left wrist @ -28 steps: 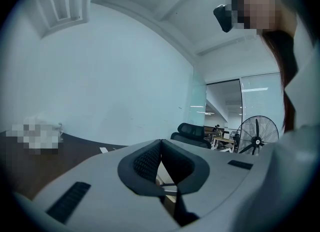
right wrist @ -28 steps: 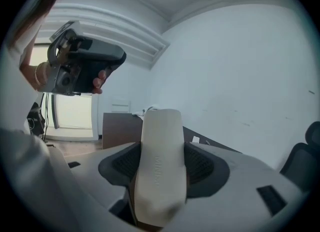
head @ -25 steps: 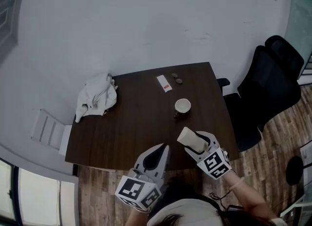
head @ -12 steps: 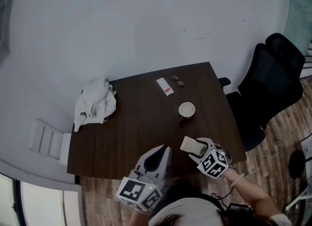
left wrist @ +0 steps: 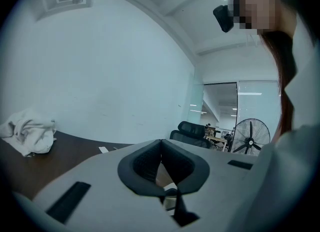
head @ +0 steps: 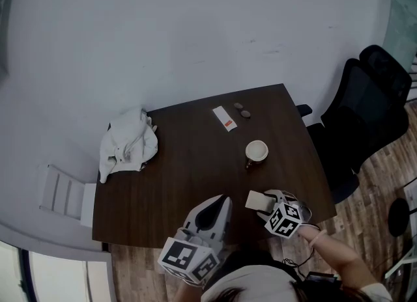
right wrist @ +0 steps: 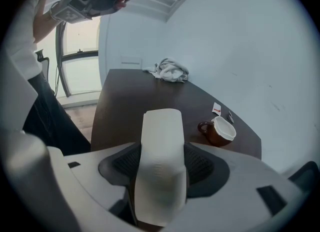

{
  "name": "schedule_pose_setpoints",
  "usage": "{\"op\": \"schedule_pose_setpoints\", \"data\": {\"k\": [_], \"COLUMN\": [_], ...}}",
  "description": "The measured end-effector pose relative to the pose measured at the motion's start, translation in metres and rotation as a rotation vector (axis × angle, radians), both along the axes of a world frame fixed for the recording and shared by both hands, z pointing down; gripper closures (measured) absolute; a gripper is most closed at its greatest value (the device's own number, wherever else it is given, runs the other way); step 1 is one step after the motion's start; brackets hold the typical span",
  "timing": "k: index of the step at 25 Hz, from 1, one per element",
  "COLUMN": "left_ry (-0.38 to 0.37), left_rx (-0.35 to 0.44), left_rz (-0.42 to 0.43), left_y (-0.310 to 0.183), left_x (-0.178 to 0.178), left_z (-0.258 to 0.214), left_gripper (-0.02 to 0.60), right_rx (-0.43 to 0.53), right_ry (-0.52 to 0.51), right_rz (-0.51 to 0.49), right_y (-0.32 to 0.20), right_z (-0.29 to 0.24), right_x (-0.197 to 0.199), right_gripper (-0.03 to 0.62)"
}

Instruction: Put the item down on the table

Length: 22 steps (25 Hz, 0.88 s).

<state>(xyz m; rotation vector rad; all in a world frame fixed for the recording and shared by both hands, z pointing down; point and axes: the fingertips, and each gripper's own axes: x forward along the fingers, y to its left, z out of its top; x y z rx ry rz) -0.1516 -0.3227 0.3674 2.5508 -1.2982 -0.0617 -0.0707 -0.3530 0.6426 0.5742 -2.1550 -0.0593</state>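
Right now your right gripper (head: 264, 203) is clamped on a white tissue roll (head: 255, 198). Its jaws press in on both sides of the roll's middle, and the roll's far end sticks out beyond the jaw tips (right wrist: 161, 126). The roll is over the dark wooden table (head: 182, 170), near the edge closest to you. Whether it touches the wood cannot be told.

Just ahead of that gripper and slightly to its right stands a brown mug (head: 256, 151) with a white inside, its handle turned toward you. Further ahead, past the mug, lie a small white packet (head: 224, 118) with a red end and two small dark objects (head: 242, 110). Far ahead and to the left, at the opposite corner, sits a crumpled white cloth (head: 127, 141).

Your left gripper (head: 220, 202) has its jaws together with nothing between them. It is beside the right one at the near table edge. A black office chair (head: 365, 112) stands off to the right gripper's right.
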Motion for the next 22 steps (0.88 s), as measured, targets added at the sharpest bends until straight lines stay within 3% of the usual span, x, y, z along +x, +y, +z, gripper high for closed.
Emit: {"op": "schedule_pose_setpoints", "data": {"k": [6,22], "left_ry": [0.008,0.015], "left_rx": [-0.012,-0.042], "left_rz": [0.013,-0.025], "left_y": [-0.006,-0.012], "left_x": [-0.005,-0.019], "left_z": [0.005,0.012], "left_gripper": [0.562,0.563], "right_rx": [-0.027,-0.126], "right_ry": [0.113,0.246], "right_rz": [-0.065,-0.156], "right_y": [-0.004,-0.012], "right_z": [0.027,0.066], "right_x": [-0.005,-0.008], "right_gripper": [0.316,0.315]}}
